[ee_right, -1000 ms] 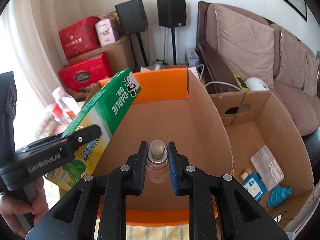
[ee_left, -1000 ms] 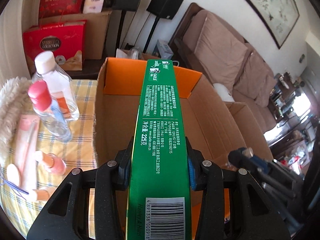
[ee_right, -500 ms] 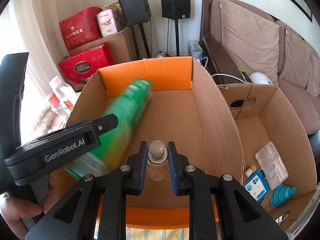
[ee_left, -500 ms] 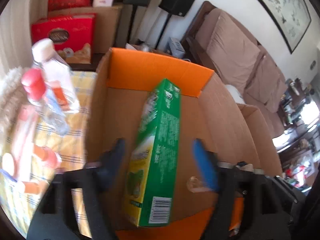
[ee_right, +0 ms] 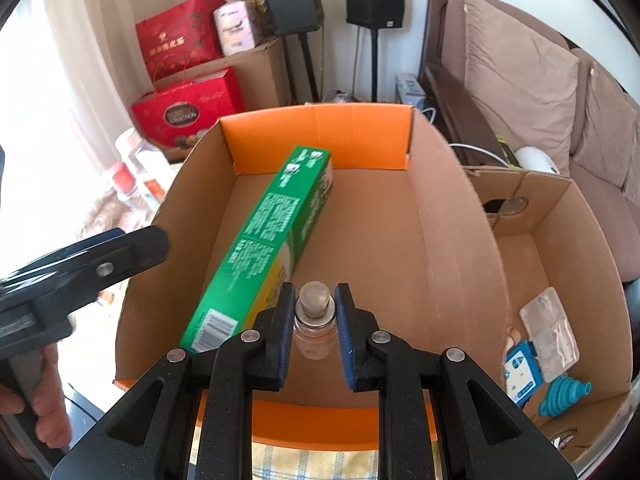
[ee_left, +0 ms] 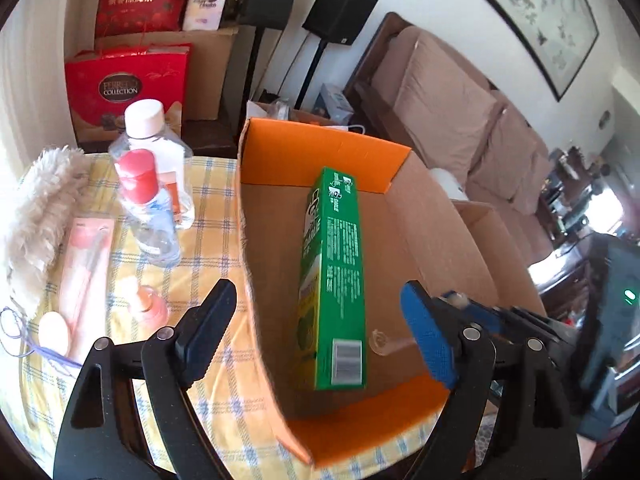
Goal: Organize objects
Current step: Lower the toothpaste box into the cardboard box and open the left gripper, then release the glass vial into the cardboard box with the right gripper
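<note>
A long green carton (ee_left: 336, 264) lies on its narrow side on the floor of the cardboard box with orange flaps (ee_left: 320, 156), free of any grip. My left gripper (ee_left: 318, 300) hangs open above the carton's near end, its pads well clear of it. In the right wrist view the green carton (ee_right: 264, 240) runs diagonally across the cardboard box (ee_right: 320, 140). My right gripper (ee_right: 315, 292) is shut on a small clear bottle (ee_right: 316, 320), held upright over the box's near end. One finger of the left gripper (ee_right: 100, 256) reaches in from the left.
Left of the box, a yellow checked cloth (ee_left: 208, 208) carries a white-capped bottle (ee_left: 152, 148), a red-capped bottle (ee_left: 148, 208), a pink packet (ee_left: 84, 264) and a fluffy duster (ee_left: 36, 208). A second cardboard box (ee_right: 560, 208) at the right holds a blue funnel (ee_right: 564, 398) and small packets.
My left gripper opened and let go of the green carton, which dropped into the cardboard box; the gripper then drew back and up. The right gripper kept its hold on the small bottle.
</note>
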The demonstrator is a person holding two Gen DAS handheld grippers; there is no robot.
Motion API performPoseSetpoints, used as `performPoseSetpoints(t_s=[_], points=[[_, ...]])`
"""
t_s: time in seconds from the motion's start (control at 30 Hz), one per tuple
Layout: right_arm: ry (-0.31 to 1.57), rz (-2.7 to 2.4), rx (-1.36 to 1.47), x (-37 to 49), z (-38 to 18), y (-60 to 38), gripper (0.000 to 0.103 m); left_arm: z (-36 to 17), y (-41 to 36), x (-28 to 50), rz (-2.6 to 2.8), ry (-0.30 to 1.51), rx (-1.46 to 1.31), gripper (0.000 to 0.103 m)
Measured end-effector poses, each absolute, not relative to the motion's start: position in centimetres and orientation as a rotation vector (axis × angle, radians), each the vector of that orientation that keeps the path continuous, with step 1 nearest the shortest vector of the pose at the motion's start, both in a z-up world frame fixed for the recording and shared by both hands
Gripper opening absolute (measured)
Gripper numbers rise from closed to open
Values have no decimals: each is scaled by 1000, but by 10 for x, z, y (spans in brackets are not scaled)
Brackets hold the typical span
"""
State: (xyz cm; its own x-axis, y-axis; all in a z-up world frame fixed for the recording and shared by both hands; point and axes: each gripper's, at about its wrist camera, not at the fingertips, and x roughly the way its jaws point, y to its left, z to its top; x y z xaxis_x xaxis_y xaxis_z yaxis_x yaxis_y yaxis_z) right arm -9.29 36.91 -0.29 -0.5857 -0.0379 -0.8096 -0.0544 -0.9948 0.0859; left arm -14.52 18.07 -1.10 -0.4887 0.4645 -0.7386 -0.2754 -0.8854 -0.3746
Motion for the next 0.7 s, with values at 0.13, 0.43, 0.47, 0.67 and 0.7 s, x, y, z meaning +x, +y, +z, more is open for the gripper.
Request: performPoseSetpoints(t_s=[0.13, 0.43, 0.47, 0.67, 0.7], points=[[163, 2788, -1468, -100, -7, 362, 19, -1, 167, -131, 2374, -267, -1233, 83], [271, 2770, -1483, -130, -14, 370, 21, 11, 138, -104, 2408, -155, -1172, 89], [278, 2764, -1479, -133, -14, 372, 22, 10, 135, -102, 2417, -149, -1167, 89], [279, 2704, -1467, -145, -21, 379, 36, 8, 107, -92, 2476, -96, -1141, 89], [280, 2701, -1460, -145, -21, 380, 37, 8, 102, -91, 2481, -96, -1140, 89]])
